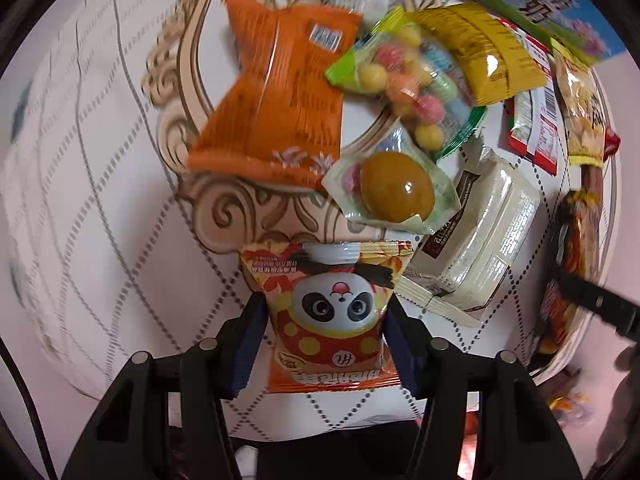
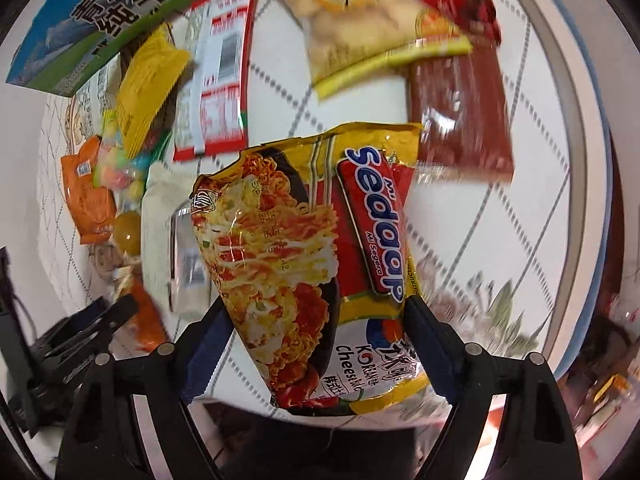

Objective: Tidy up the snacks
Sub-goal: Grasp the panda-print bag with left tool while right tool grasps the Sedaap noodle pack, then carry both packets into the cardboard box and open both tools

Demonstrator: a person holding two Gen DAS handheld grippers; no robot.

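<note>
Panda snack packet (image 1: 336,312) sits pinched in the left claw (image 1: 326,340); right claw (image 2: 320,344) clamps the Sedaap noodle pack (image 2: 312,264), whose slick, bulky wrapper could slip free.

The supporting surface is a round table (image 2: 472,240) under a white cloth with a grey dashed diamond grid and a beige scrollwork motif (image 1: 240,212). Lying on it in the left wrist view: an orange packet (image 1: 276,104), a bag of coloured candy balls (image 1: 404,80), a yellow packet (image 1: 488,60) partly over that bag, a clear-wrapped brown egg (image 1: 396,190) and a cream-coloured block pack (image 1: 484,240). The right wrist view adds a red-and-white sachet (image 2: 220,76), a pale yellow snack bag (image 2: 360,28), a dark red packet (image 2: 460,112) and a blue-green milk carton (image 2: 96,20).
</note>
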